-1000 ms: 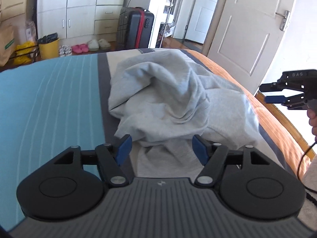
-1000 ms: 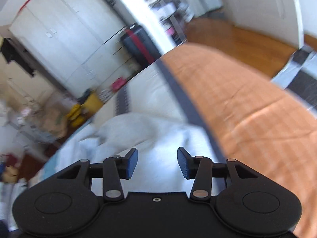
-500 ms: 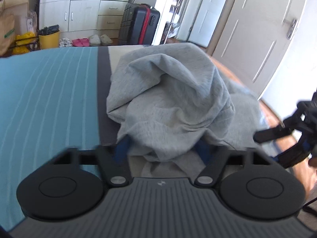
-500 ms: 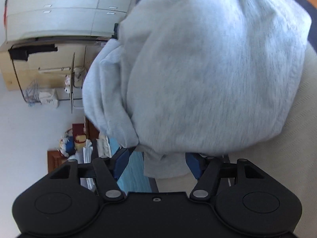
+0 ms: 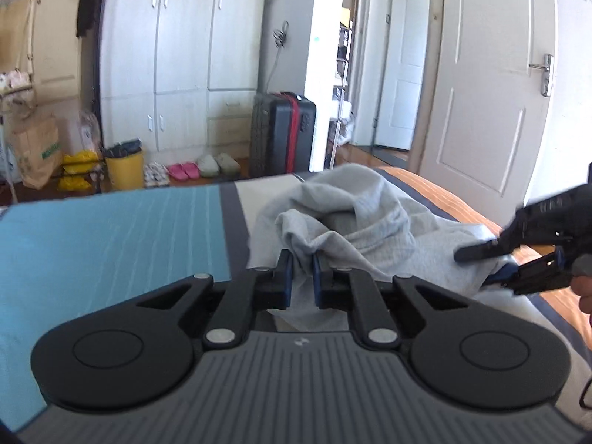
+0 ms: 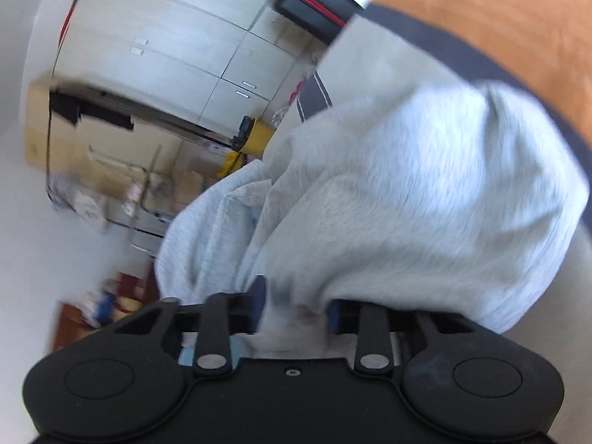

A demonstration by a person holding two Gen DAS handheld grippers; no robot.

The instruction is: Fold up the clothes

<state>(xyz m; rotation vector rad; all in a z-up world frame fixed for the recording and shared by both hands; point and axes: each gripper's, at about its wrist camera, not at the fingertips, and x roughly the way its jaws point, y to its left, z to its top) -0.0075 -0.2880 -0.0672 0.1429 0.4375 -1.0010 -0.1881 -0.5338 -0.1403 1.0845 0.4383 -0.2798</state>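
A light grey sweatshirt [image 5: 373, 225] lies bunched on the bed. My left gripper [image 5: 301, 272] is shut on a fold of its near edge, with cloth pinched between the blue pads. My right gripper [image 5: 481, 264] shows at the right of the left wrist view, its jaws around the garment's right edge. In the right wrist view the sweatshirt [image 6: 425, 192] fills the frame and the right gripper [image 6: 296, 307] has cloth bunched between its half-closed fingers; the view is blurred.
The bed cover has a teal striped part [image 5: 111, 244], a dark grey band, a cream strip and an orange part [image 5: 447, 199]. Beyond the bed's far edge stand a black suitcase [image 5: 283, 135], a yellow bin [image 5: 124, 168], shoes, white wardrobes and a white door [image 5: 492, 85].
My left gripper has closed on the sweatshirt's near edge and tilted up. My right gripper has narrowed around the garment's right edge. The cloth has been pulled into a tighter bunch.
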